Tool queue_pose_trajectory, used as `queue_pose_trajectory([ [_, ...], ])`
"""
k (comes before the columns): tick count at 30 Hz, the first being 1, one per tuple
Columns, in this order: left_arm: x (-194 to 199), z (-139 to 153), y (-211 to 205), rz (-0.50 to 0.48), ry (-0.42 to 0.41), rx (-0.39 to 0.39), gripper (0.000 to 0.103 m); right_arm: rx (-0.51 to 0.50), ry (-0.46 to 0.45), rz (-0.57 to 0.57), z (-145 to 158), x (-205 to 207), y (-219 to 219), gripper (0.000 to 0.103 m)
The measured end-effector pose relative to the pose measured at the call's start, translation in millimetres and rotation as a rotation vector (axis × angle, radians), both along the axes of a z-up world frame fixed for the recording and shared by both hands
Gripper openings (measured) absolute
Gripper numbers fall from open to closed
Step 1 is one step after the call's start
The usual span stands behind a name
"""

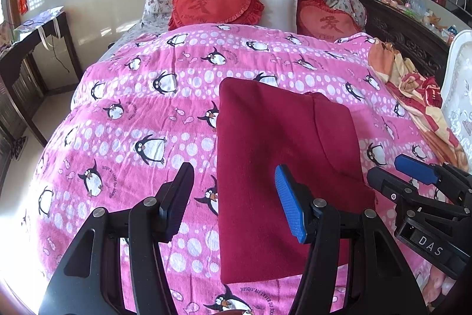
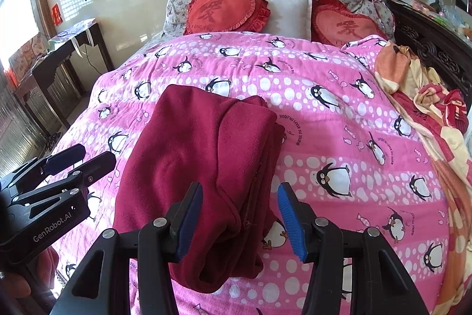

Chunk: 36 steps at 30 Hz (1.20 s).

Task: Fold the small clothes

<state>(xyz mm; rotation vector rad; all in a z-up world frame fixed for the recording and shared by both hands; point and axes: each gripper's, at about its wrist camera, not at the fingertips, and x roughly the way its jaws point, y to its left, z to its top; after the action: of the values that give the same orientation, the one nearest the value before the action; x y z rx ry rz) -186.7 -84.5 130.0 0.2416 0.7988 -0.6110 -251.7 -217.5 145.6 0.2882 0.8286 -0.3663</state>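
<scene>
Lying folded, fleecy maroon garment, rectangular

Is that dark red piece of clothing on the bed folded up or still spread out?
Folded. The dark red garment lies as a compact rectangle on the pink penguin blanket, with stacked layers showing along its right edge and near end.

Black tongs, blue ribbed pads

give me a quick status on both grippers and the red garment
Left gripper open, empty; right gripper open, empty. Dark red garment lies folded on the pink penguin blanket. Nothing in the way.
</scene>
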Motion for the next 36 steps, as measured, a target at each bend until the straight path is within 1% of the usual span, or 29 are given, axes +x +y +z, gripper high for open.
queue_pose_trajectory([
  [36, 5, -8, 0, -0.007, 0.013, 0.012, 0.057, 0.018, 0.039, 0.011, -12, 9, 1, 0.051],
])
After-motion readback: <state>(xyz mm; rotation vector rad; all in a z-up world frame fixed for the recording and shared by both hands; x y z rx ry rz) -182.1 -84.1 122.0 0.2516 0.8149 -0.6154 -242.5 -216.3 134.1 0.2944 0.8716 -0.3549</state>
